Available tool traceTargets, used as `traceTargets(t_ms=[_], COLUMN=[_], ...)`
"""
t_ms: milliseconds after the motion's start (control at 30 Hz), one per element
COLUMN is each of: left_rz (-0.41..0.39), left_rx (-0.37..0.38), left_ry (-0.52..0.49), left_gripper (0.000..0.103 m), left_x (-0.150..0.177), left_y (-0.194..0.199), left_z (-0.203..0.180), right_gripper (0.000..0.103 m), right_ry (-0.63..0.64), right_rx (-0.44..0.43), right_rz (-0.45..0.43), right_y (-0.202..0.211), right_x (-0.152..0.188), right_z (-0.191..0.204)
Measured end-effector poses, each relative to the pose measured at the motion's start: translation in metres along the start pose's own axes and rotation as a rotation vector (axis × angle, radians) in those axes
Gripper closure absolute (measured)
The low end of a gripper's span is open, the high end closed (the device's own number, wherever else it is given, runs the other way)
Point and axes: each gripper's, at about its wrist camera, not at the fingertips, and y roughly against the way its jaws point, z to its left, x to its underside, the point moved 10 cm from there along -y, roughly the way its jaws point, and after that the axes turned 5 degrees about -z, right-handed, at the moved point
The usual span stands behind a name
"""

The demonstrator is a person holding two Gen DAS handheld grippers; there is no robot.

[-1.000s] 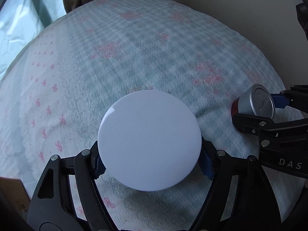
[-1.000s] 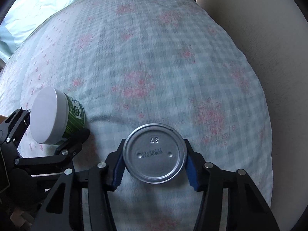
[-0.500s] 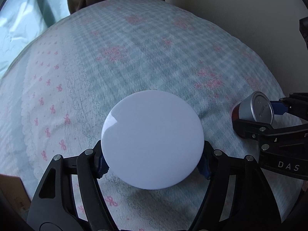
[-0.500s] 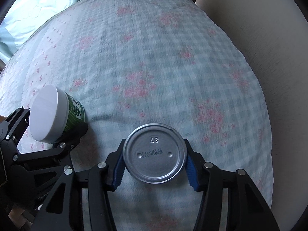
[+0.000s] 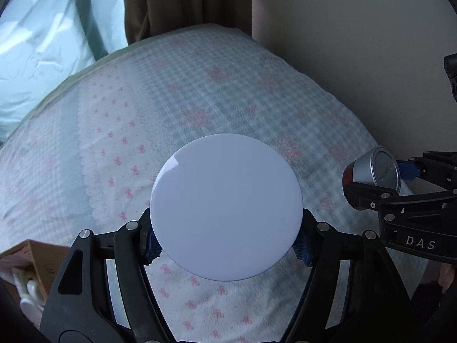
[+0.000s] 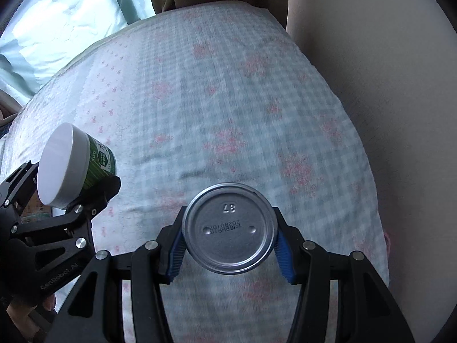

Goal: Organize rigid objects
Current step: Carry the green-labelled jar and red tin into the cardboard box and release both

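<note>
Bedding (image 5: 200, 108) fills most of what we see, a soft checked quilt with pink flowers, bounded by a beige wall (image 5: 357, 43) on the right and a dark curtain (image 5: 185, 0) at the far end. We judge that soft surface to be the main risk: anything we stand on it may tip or roll toward the edge. Our left gripper (image 5: 225, 243) is clamped on the jar (image 5: 225, 214), white lid toward the camera, green label visible from the right wrist view (image 6: 100, 165); the wide lid hides the ground below, so we could set it down blind. Our right gripper (image 6: 230, 253) squeezes the can (image 6: 228, 230) by its smooth sides, held above the quilt. A slack squeeze could let it slip. The two tools are near each other; drifting inward could knock them together.
</note>
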Motion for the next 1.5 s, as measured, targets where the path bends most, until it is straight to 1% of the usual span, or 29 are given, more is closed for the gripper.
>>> traceTargets(t_ms=[100, 200, 367, 467, 600, 700, 800, 900, 1067, 1233, 1367, 1500], left_rz=[-0.028, -0.056, -0.108, -0.133, -0.159, -0.171, -0.171, -0.153, -0.114, -0.049, 0.014, 0.078], left_rx=[-0.021, -0.061, -0.132, -0.16, -0.187, -0.21, -0.22, -0.226, -0.225, -0.218, -0.21, -0.195], left_ry=[0.03, 0.076, 0.145, 0.191, 0.239, 0.261, 0.282, 0.286, 0.288, 0.274, 0.288, 0.312], left_gripper=[0.035, 0.035, 0.035, 0.035, 0.035, 0.035, 0.035, 0.035, 0.035, 0.035, 0.035, 0.035], left_x=[-0.013, -0.022, -0.028, -0.027, -0.018, -0.008, 0.007, 0.027, 0.065, 0.103, 0.133, 0.161], left_y=[0.042, 0.083, 0.149, 0.183, 0.223, 0.252, 0.278, 0.297, 0.312, 0.301, 0.278, 0.244], left_z=[0.013, 0.035, 0.078, 0.107, 0.151, 0.187, 0.226, 0.267, 0.338, 0.394, 0.432, 0.456], right_gripper=[0.053, 0.053, 0.053, 0.053, 0.053, 0.053, 0.053, 0.053, 0.053, 0.053, 0.053, 0.053], right_ry=[0.024, 0.06, 0.131, 0.179, 0.203, 0.224, 0.236, 0.215, 0.172, 0.143, 0.1, 0.061], right_rx=[-0.014, -0.03, -0.073, -0.092, -0.125, -0.148, -0.167, -0.196, -0.235, -0.246, -0.249, -0.245], right_rz=[-0.022, -0.044, -0.094, -0.123, -0.149, -0.163, -0.167, -0.161, -0.122, -0.059, -0.005, 0.062], right_y=[0.031, 0.061, 0.108, 0.132, 0.156, 0.171, 0.18, 0.184, 0.17, 0.137, 0.101, 0.061], right_x=[-0.013, -0.024, -0.037, -0.043, -0.046, -0.047, -0.044, -0.04, -0.028, -0.012, 0.002, 0.02], right_z=[0.014, 0.036, 0.077, 0.108, 0.153, 0.193, 0.238, 0.283, 0.36, 0.422, 0.451, 0.468])
